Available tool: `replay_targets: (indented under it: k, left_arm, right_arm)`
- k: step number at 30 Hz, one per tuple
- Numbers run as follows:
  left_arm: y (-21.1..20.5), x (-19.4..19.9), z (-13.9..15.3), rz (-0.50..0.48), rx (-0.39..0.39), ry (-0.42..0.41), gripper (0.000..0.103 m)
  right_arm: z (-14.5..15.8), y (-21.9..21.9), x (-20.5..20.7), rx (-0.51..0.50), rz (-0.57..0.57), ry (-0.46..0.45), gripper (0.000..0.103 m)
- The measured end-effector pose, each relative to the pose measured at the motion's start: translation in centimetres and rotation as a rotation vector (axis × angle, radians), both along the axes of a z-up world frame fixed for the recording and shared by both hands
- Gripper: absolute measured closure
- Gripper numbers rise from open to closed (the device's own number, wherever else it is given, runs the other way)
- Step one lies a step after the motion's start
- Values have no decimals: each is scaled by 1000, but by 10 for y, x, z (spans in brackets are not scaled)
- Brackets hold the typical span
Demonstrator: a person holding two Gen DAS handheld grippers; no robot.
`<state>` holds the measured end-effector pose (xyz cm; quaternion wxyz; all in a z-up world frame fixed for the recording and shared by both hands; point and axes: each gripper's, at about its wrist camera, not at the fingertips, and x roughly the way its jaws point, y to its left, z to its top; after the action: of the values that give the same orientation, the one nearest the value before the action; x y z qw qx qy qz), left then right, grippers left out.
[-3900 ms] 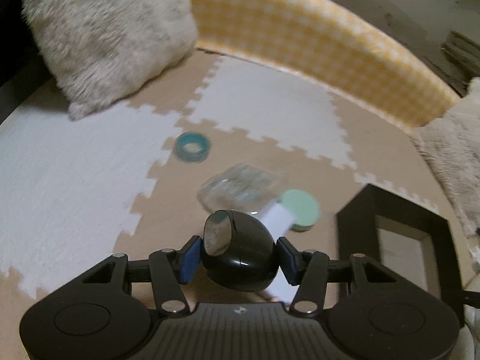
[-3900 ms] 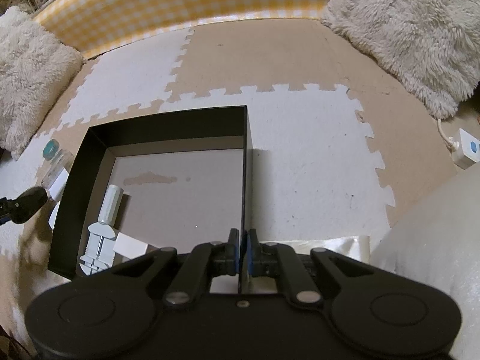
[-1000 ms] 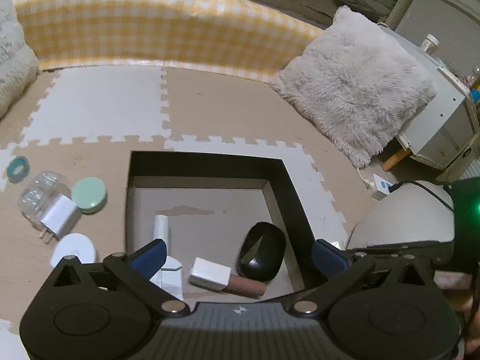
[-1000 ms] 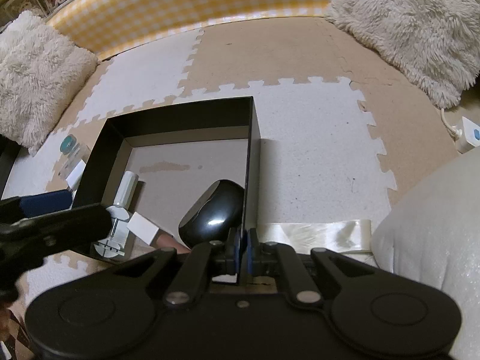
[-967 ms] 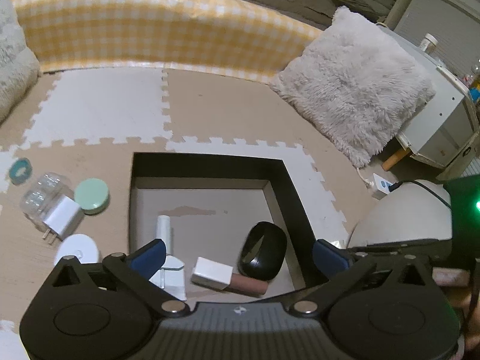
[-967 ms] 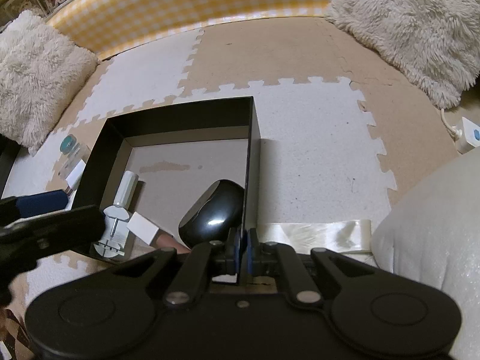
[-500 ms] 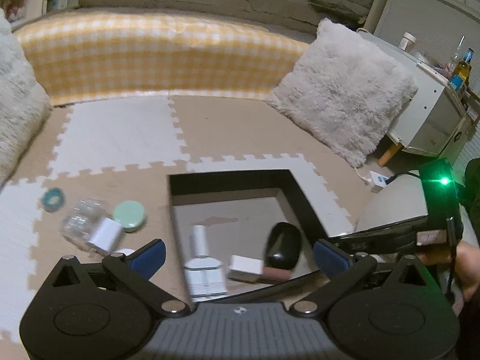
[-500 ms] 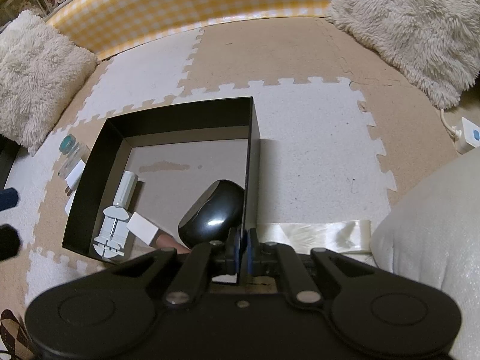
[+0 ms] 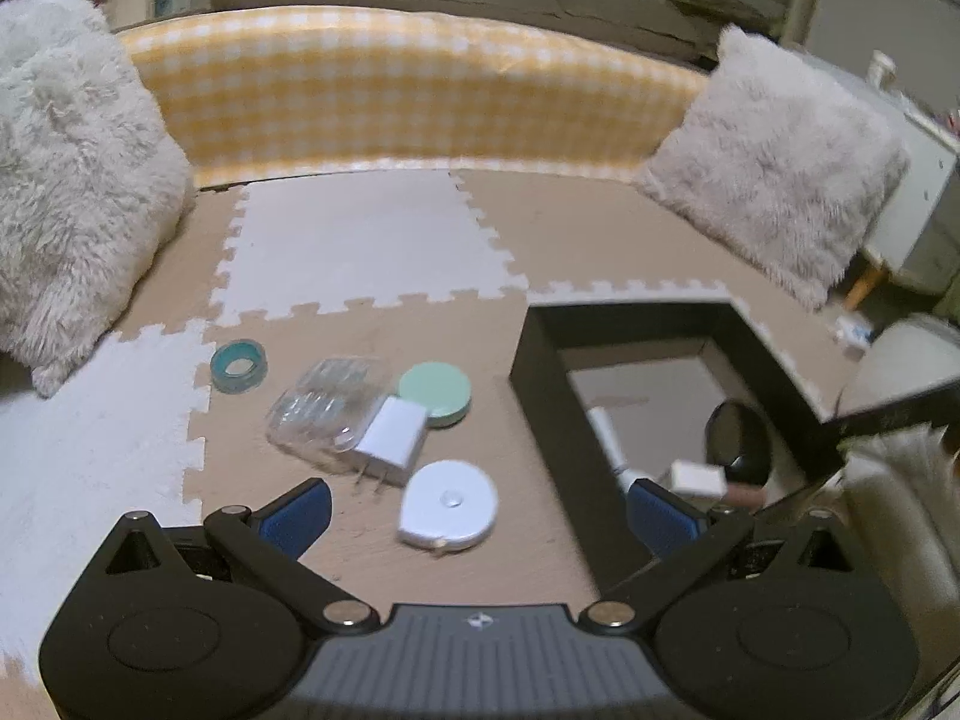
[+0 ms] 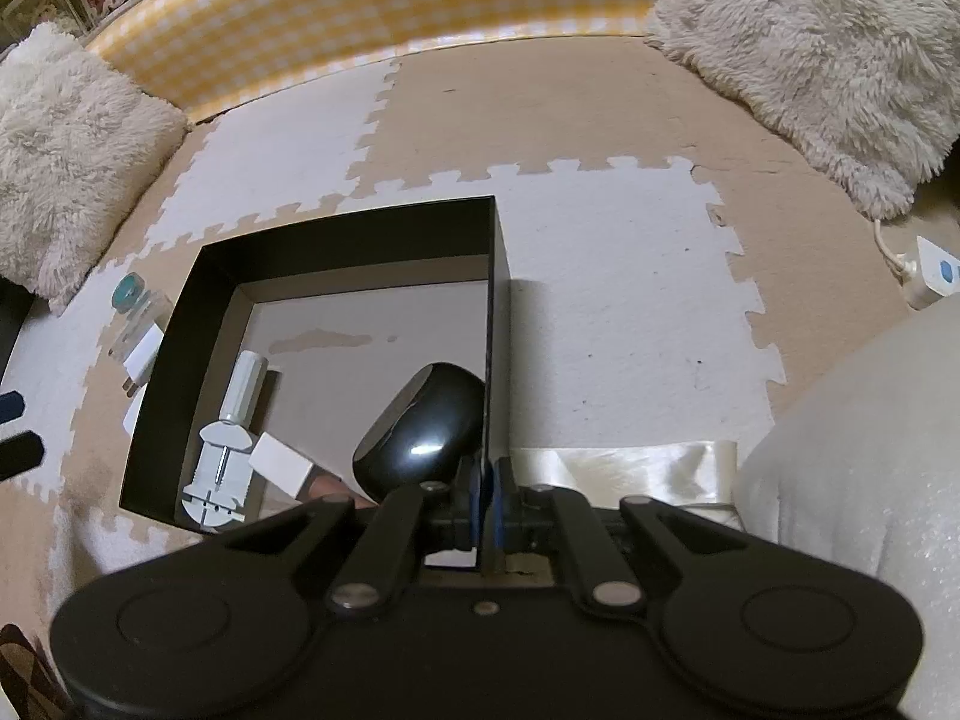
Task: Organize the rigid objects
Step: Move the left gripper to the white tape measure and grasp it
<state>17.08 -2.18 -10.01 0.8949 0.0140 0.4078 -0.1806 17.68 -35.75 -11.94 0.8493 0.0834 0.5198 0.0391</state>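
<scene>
My left gripper (image 9: 477, 507) is open and empty, above the mat just left of the black box (image 9: 543, 396). A white round tape measure (image 9: 450, 510) lies between its fingers. Beyond lie a white charger plug (image 9: 393, 438), a clear plastic case (image 9: 327, 405), a mint round tin (image 9: 435, 390) and a teal tape roll (image 9: 239, 365). My right gripper (image 10: 487, 495) is shut on the black box's right wall (image 10: 497, 324). Inside the box lie a black mouse (image 10: 423, 438), a white block (image 10: 282, 462) and a white tool (image 10: 231, 438).
Fluffy cushions (image 9: 72, 180) (image 9: 774, 168) lie at the far left and right against a yellow checked bolster (image 9: 420, 96). A white power strip (image 10: 930, 270) lies at the right. A pale cushion (image 10: 858, 480) and shiny ribbon (image 10: 630, 468) lie near the right gripper.
My left gripper has swung left, away from the box where it let go of the black mouse, and now faces the loose items on the mat. The right gripper has not moved.
</scene>
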Motion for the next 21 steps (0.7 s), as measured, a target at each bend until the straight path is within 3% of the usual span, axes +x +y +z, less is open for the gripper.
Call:
replay_targets:
  k: [5, 13, 18, 21]
  left_arm:
    - [-4, 4, -21, -19, 56, 32, 0]
    - [-15, 17, -39, -36, 47, 89, 1]
    - [-12, 32, -51, -7, 54, 95, 24]
    - [-11, 37, -62, -5, 59, 113, 31]
  right_arm:
    - [0, 1, 1, -13, 4, 2, 98]
    - [1, 4, 1, -25, 7, 4, 98]
    - [1, 5, 1, -32, 10, 3, 98]
    - [1, 5, 1, -33, 11, 3, 98]
